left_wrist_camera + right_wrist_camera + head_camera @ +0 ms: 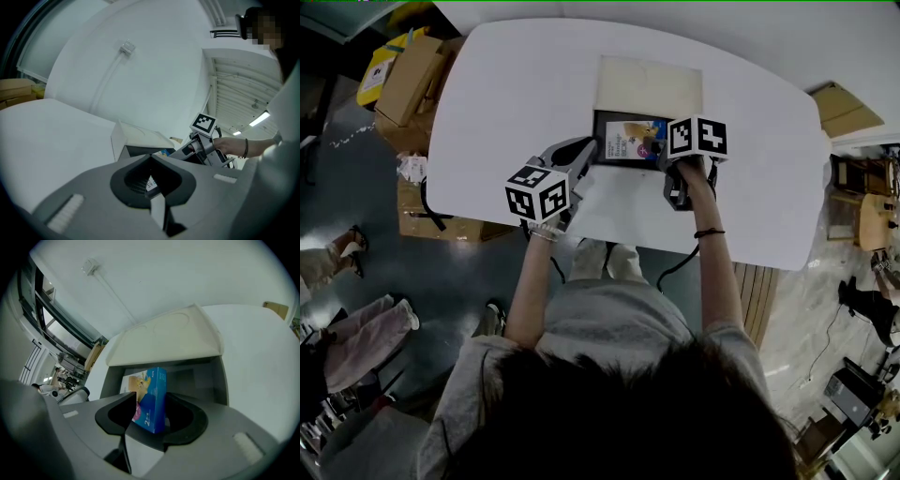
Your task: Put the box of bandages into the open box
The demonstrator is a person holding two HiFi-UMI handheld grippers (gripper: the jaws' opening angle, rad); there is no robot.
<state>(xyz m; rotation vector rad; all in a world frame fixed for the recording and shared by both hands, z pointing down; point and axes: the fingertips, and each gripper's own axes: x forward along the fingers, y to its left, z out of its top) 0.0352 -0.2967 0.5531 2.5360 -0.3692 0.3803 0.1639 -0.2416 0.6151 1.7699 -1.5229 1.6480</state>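
Observation:
An open dark box [602,161] with its pale lid [649,84] folded back sits mid-table. The blue box of bandages [633,139] lies inside it. In the right gripper view the bandage box [152,399] stands on edge between the jaws of my right gripper [150,420], over the open box's grey wall [206,376]; dark gaps show on both sides, so the jaws are open. My right gripper [661,150] is at the box's right side. My left gripper [586,155] reaches the box's left edge; its view shows the open box [136,140] beyond jaws whose state is unclear.
The white table [506,103] ends just before the person's body. Cardboard boxes [408,75] lie on the floor to the left, and another cardboard piece [844,108] at the right. A cable [675,267] hangs off the near edge. Another person's legs [356,328] show at far left.

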